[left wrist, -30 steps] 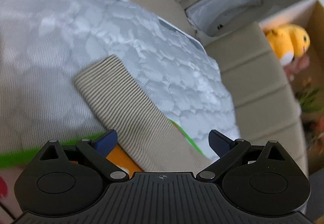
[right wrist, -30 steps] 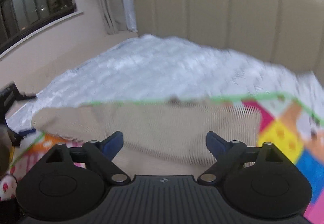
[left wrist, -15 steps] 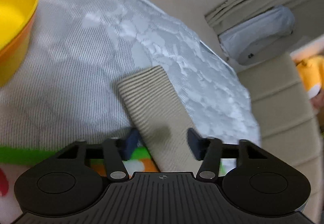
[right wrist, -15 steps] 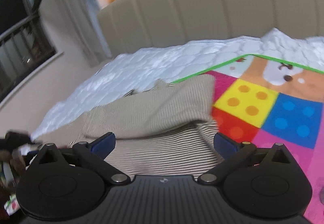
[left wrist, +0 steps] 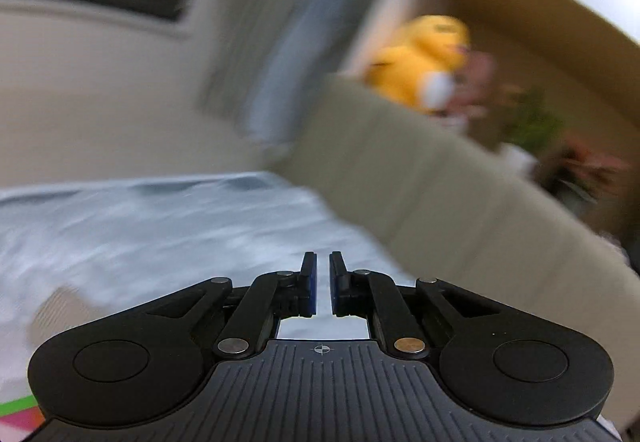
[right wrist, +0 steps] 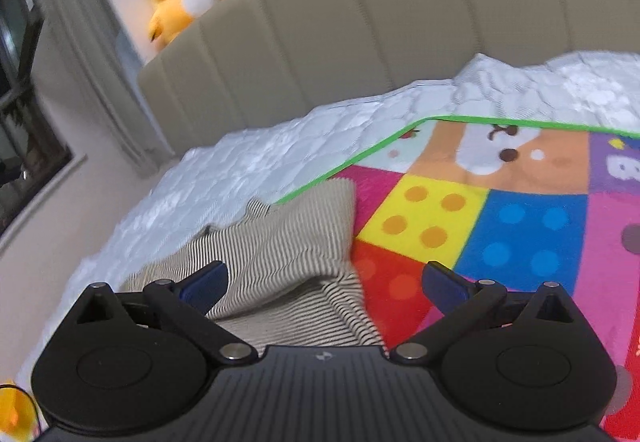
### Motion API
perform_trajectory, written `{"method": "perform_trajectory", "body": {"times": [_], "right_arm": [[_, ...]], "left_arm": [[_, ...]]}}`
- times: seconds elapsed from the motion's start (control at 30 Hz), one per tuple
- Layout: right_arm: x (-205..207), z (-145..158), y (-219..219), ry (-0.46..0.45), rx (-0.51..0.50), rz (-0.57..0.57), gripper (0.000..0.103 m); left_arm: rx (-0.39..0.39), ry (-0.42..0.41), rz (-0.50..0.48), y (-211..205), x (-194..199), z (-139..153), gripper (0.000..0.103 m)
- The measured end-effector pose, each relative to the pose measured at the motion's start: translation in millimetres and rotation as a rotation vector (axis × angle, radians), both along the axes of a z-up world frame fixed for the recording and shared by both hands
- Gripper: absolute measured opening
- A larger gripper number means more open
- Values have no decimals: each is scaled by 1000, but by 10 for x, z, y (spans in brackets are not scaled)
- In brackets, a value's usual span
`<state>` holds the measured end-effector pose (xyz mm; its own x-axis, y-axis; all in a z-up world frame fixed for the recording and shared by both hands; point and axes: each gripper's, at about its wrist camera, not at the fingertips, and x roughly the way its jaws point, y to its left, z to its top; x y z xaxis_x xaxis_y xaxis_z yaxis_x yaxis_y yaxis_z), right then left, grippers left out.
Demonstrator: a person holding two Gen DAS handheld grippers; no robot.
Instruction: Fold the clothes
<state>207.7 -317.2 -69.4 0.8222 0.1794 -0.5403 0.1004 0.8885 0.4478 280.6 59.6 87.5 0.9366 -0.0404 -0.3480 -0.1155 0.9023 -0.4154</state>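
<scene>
My left gripper (left wrist: 322,284) is pinched nearly closed on nothing; my right gripper (right wrist: 324,280) gapes wide above the striped garment (right wrist: 280,254).

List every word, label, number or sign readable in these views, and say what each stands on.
None reads as text.
White shape on the purple square of the play mat: cut off at the edge, unreadable.
Crosshair mark, a sign only, on the left gripper and the right gripper.
</scene>
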Motion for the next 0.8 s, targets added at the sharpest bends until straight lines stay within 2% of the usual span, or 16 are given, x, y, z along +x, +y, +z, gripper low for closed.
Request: {"method": "perform_trajectory", "body": {"times": [0.1, 0.2, 0.27, 0.3, 0.4, 0.43, 0.5, 0.57, 0.63, 0.7, 0.8], "right_arm": [[20, -52, -100, 34, 51, -15, 103], [66, -100, -134, 81, 84, -10, 103], [76, -121, -144, 98, 104, -6, 103], [75, -126, -143, 101, 108, -4, 103], [87, -144, -123, 110, 101, -3, 103], [95, -155, -113, 117, 95, -2, 103], [113, -184, -89, 134, 87, 2, 103], [130, -218, -60, 149, 73, 8, 103], [153, -255, -21, 166, 52, 14, 103], [175, -295, 13, 182, 34, 24, 103], [208, -346, 51, 200, 15, 37, 103]], "left_arm": [[-31, 5, -87, -352, 1, 139, 8], [-130, 65, -108, -375, -77, -24, 10], [-249, 132, -91, -182, -167, -308, 27], [-315, 173, -61, -37, -218, -492, 36], [-515, 278, 98, 454, -437, -1116, 43], [-575, 299, 155, 597, -535, -1290, 50], [-672, 330, 276, 858, -693, -1597, 53], [-712, 342, 371, 1078, -708, -1749, 54], [-707, 330, 416, 1233, -635, -1825, 62], [-698, 318, 458, 1377, -559, -1890, 65], [-596, 321, 406, 1327, -365, -1726, 64]]}}
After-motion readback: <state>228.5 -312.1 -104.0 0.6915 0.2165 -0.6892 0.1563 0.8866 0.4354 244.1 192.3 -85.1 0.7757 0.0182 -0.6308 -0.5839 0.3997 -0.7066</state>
